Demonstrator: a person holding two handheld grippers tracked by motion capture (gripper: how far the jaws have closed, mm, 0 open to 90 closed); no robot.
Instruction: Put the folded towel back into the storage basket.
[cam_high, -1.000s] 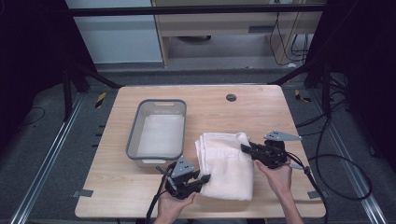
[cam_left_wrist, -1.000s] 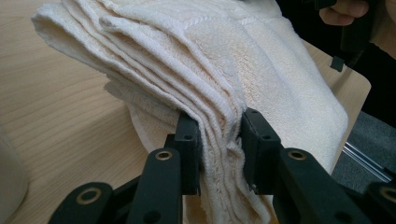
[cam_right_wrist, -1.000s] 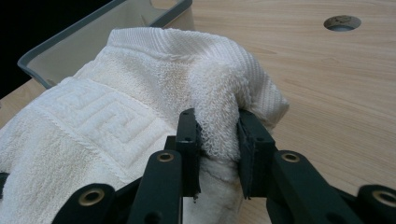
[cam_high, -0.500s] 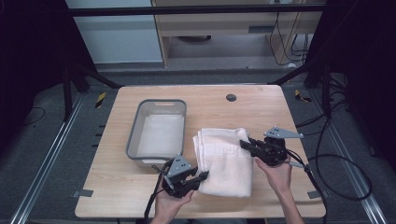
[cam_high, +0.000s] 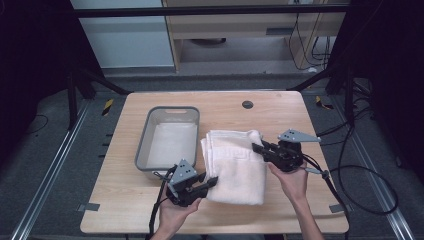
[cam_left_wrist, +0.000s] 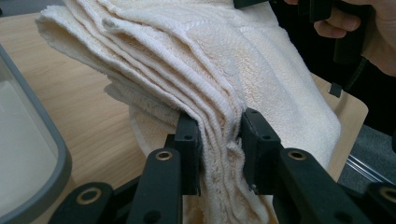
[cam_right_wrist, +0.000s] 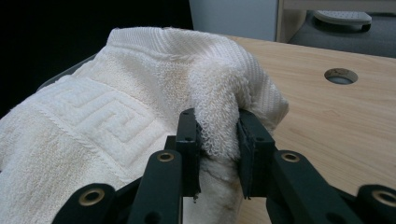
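Note:
A folded cream towel (cam_high: 235, 162) lies on the wooden table (cam_high: 280, 112), right of a grey bin. My left gripper (cam_high: 209, 183) is shut on the towel's near left edge; in the left gripper view several stacked layers of the towel (cam_left_wrist: 210, 70) are pinched between the two jaws. My right gripper (cam_high: 257, 148) is shut on the towel's right edge; in the right gripper view a bunched fold of the towel (cam_right_wrist: 140, 107) bulges up between the jaws. The far hand and its gripper (cam_left_wrist: 336, 23) show at the top right of the left gripper view.
A grey rectangular bin (cam_high: 170, 140) with a white bottom stands left of the towel; its rim (cam_left_wrist: 32, 140) is close to my left gripper. A round cable hole (cam_high: 247, 104) sits near the table's far edge. Cables trail off the table's right side.
Both grippers have shifted the towel slightly to the left, toward the bin; the left gripper has moved a little nearer the table's front edge.

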